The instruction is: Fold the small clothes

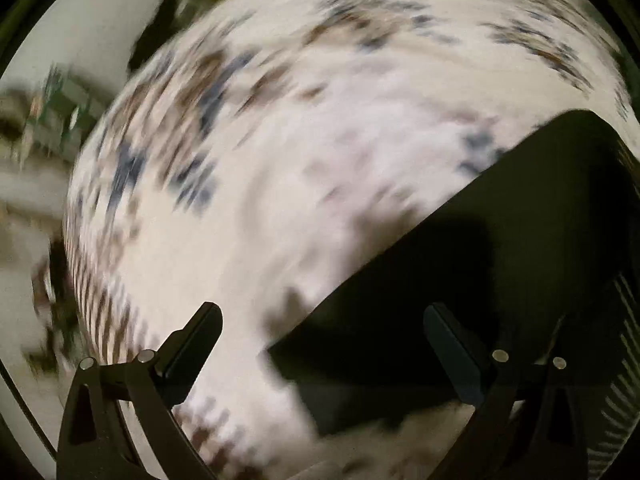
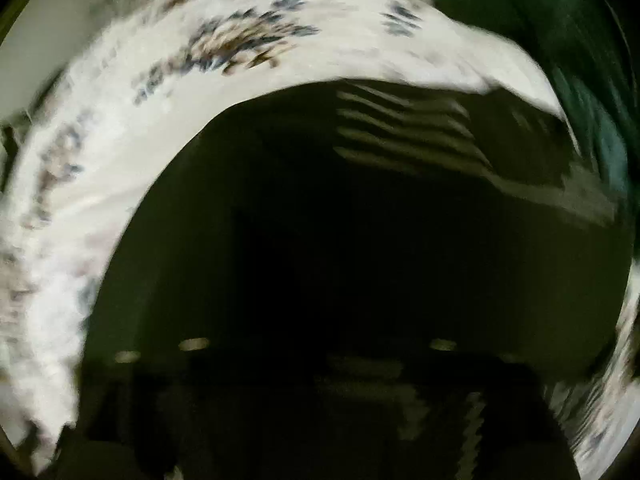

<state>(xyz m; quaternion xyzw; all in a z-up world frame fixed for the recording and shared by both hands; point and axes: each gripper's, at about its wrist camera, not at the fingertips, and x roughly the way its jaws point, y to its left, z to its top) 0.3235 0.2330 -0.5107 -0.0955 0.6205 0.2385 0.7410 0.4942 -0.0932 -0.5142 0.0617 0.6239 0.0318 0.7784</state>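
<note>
A small black garment [image 1: 500, 248] with pale stripes along one edge lies on a white cloth with a blue and brown print [image 1: 280, 140]. In the left wrist view my left gripper [image 1: 320, 344] is open, its fingers spread over the garment's near corner, holding nothing. In the right wrist view the black garment [image 2: 340, 240] fills most of the frame, with its striped band [image 2: 420, 132] at the upper right. The right gripper's fingers are lost in the dark at the bottom. Both views are motion-blurred.
The printed white cloth [image 2: 120, 128] covers the surface all round the garment. A dark green mass [image 2: 560, 20] shows at the upper right of the right wrist view. Blurred clutter [image 1: 52, 112] sits beyond the cloth's left edge.
</note>
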